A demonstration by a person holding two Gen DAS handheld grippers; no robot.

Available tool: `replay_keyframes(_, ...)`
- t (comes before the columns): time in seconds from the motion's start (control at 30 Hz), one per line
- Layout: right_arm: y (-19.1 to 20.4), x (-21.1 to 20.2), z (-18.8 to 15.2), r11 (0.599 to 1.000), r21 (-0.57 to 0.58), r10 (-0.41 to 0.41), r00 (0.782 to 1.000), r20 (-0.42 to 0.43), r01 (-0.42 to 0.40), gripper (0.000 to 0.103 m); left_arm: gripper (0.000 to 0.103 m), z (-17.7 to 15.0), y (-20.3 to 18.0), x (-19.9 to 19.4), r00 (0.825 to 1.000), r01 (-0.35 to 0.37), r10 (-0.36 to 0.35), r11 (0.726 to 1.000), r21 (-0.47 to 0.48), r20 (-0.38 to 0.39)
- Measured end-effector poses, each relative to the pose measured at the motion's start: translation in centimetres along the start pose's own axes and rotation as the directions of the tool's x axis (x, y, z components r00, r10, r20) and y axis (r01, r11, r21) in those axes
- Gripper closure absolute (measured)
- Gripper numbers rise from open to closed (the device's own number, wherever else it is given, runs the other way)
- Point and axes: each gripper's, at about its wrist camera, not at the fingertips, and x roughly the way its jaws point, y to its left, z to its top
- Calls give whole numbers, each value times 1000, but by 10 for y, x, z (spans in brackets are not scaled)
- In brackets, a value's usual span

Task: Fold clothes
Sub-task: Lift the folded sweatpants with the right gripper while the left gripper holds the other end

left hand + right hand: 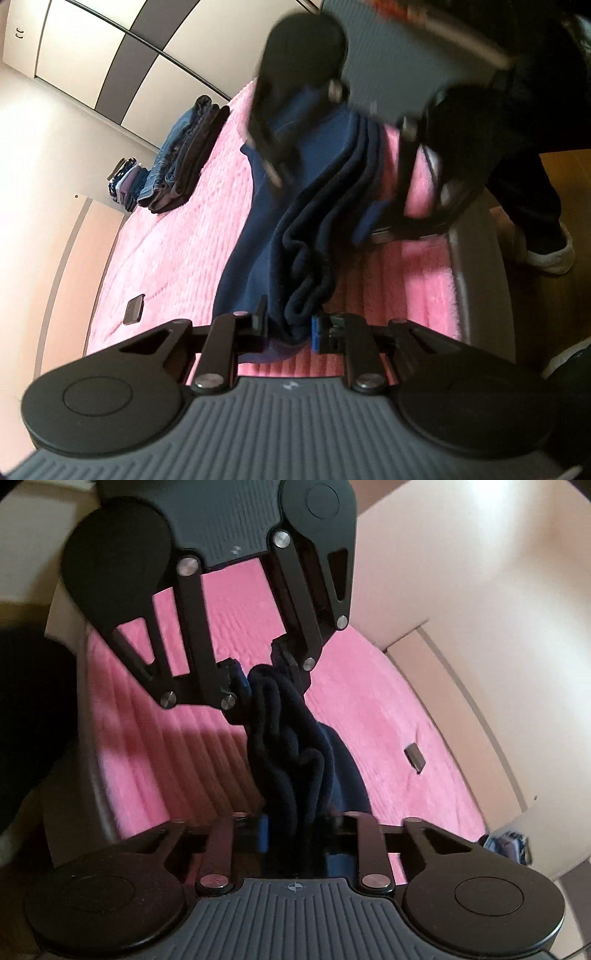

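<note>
A navy blue garment hangs bunched in folds between my two grippers, above the pink bedspread. My left gripper is shut on one end of it. My right gripper is shut on the other end of the garment. The two grippers face each other: the right one shows blurred at the top of the left wrist view, and the left one shows at the top of the right wrist view.
A stack of folded jeans and a smaller pile of folded clothes lie at the far edge of the bed. A small dark flat object lies on the bedspread. The person's leg and white slipper stand beside the bed frame.
</note>
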Motion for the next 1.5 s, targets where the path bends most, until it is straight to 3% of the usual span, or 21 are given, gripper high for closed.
replay_keyframes(0.13,1,-20,16,999,45,26,999,46,-28,87,88,0,-2,-18,1000,-17,17,1000,4,-20)
replay_keyframes(0.23,-21,-35,9,986,166,8,995,97,-25,87,88,0,-5,-44,999,-35,35,999,-9,-41)
replay_keyframes(0.43,-68,-65,-8,911,411,-49,981,188,-33,87,86,6,-3,-82,992,-84,76,993,-79,-97)
replay_keyframes(0.57,-99,-85,-19,827,560,-99,966,238,-53,88,80,26,13,-100,987,-157,162,967,-202,10)
replay_keyframes(0.63,-114,-95,-25,776,627,-127,958,259,-66,88,64,37,30,-117,968,-176,222,936,-306,120)
replay_keyframes(0.7,-146,-116,-65,647,761,-225,943,245,-44,88,63,48,44,-126,944,-197,278,907,-372,178)
replay_keyframes(0.77,-179,-138,-109,486,873,-322,923,210,-29,87,63,59,53,-125,934,-207,301,894,-398,190)
replay_keyframes(0.8,-196,-149,-130,398,917,-367,911,185,-26,87,63,64,56,-122,935,-203,299,892,-404,190)
replay_keyframes(0.9,-210,-159,-224,81,996,-439,896,67,-35,87,63,80,54,-102,946,-178,267,902,-393,185)
replay_keyframes(1.0,-193,-157,-309,-230,973,-392,913,-114,22,87,63,94,48,-72,963,-112,195,917,-384,186)
replay_keyframes(1.03,-185,-157,-328,-310,950,-365,918,-155,37,87,63,98,46,-61,968,-87,169,919,-384,184)
replay_keyframes(1.1,-168,-157,-354,-408,913,-342,927,-153,0,86,63,108,38,-40,979,-44,115,926,-375,169)
replay_keyframes(1.27,-165,-165,-360,-429,901,-382,917,-111,-70,81,62,130,23,-2,985,65,-5,938,-339,174)
replay_keyframes(1.4,-175,-164,-358,-431,899,-374,922,-97,-80,81,61,148,14,29,983,103,-48,942,-320,175)
replay_keyframes(1.47,-184,-160,-358,-420,903,-361,930,-71,-94,82,61,154,16,41,983,112,-54,933,-343,174)
replay_keyframes(1.5,-190,-157,-358,-388,913,-368,929,-32,-122,82,61,157,18,47,983,117,-57,927,-357,172)
